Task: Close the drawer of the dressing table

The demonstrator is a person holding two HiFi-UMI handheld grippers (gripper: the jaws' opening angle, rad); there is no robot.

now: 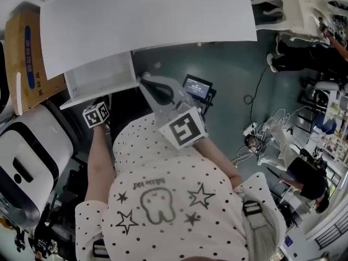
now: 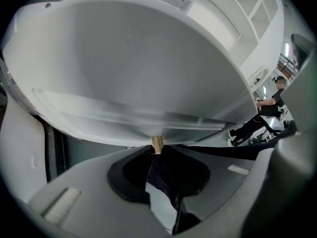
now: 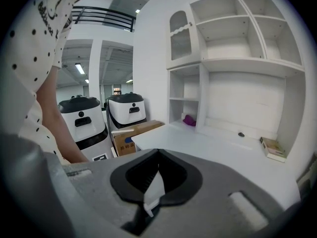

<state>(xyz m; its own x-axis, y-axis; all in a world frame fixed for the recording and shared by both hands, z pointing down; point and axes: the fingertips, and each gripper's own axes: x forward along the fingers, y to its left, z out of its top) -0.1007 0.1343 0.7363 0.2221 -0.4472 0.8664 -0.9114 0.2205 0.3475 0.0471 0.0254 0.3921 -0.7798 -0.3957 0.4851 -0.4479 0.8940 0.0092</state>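
Observation:
The white dressing table [image 1: 147, 15] fills the top of the head view. Its drawer [image 1: 100, 93] stands pulled out below the left part of the tabletop. In the left gripper view the drawer front [image 2: 138, 83] looms just above the jaws, and my left gripper [image 2: 157, 150] is shut on the small brass knob [image 2: 157, 143] at its lower edge. Only that gripper's marker cube [image 1: 97, 115] shows from the head. My right gripper [image 1: 144, 80] hangs beside the drawer's right corner, apart from it. Its jaws [image 3: 157, 152] meet at the tips with nothing between them.
A cardboard box [image 1: 24, 53] and white wheeled machines [image 1: 27, 162] stand left of the table. A small screen device [image 1: 197, 87] and cables [image 1: 266, 129] lie on the floor to the right, where another person [image 1: 304, 173] sits. The table's shelves [image 3: 237, 33] hold a purple item [image 3: 189, 120].

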